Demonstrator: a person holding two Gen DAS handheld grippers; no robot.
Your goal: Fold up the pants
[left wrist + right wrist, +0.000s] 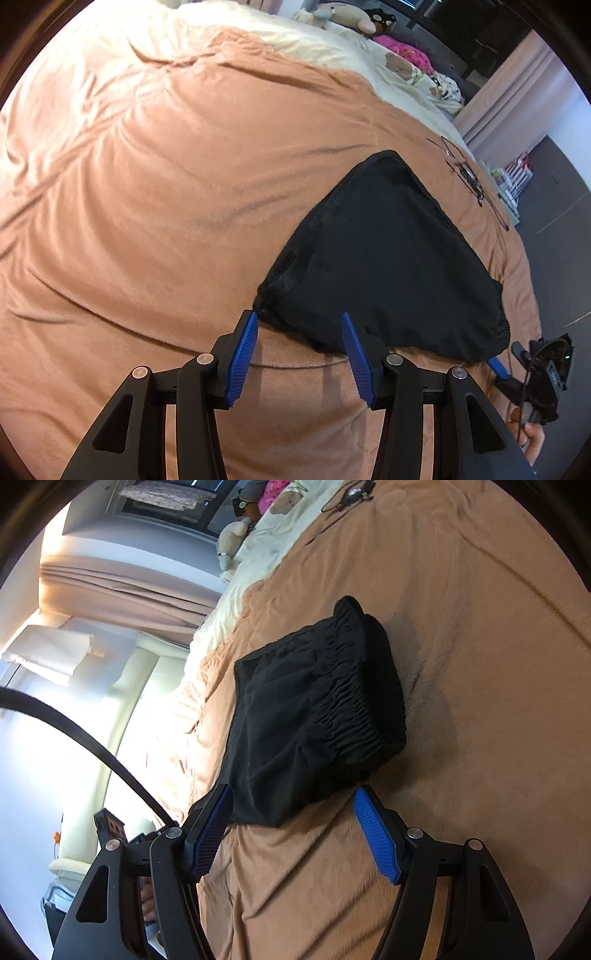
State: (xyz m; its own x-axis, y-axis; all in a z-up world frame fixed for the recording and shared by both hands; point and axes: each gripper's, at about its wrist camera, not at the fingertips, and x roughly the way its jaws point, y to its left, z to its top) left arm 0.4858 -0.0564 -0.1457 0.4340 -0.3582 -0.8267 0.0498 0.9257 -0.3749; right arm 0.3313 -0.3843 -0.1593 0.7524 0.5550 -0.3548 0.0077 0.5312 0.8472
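The black pants (388, 258) lie folded into a compact bundle on the tan blanket (166, 184). In the right wrist view the pants (306, 716) show their gathered elastic waistband on top at the right side. My left gripper (299, 321) is open and empty, its blue pads just short of the bundle's near corner. My right gripper (293, 797) is open and empty, its jaws standing on either side of the bundle's near edge without gripping it. The right gripper also shows at the lower right of the left wrist view (532, 369).
A thin black cable with a small device (469, 177) lies on the blanket beyond the pants. Cream bedding (332, 44) with plush toys (351, 14) and a pink item (402, 51) lies at the bed's far end. The bed edge, grey floor (554, 229) and curtains (122, 587) lie to the side.
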